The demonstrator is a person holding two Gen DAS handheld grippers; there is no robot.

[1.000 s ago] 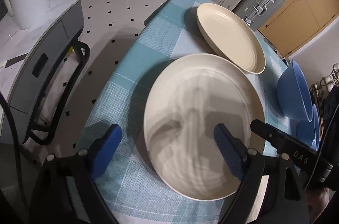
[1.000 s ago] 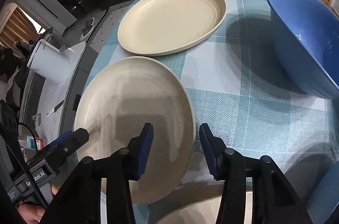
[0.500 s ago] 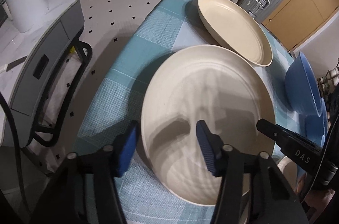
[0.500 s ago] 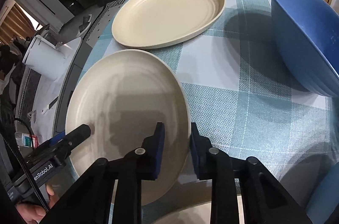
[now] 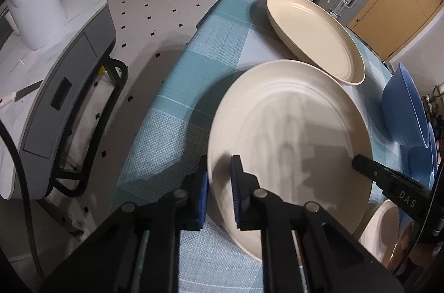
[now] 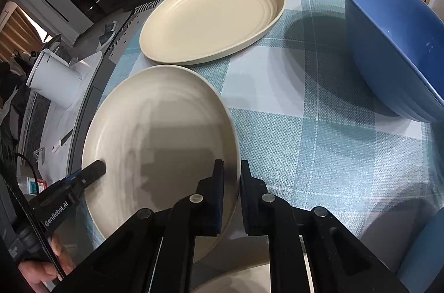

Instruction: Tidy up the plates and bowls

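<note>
Cream plate (image 5: 291, 132) rim pinched by left gripper (image 5: 219, 196) and right gripper (image 6: 231, 193); blue bowl (image 6: 394, 43) interior seen only in right view.

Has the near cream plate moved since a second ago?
Yes. The near cream plate, clamped by both grippers, has lifted off the checked tablecloth toward the far plate.
</note>
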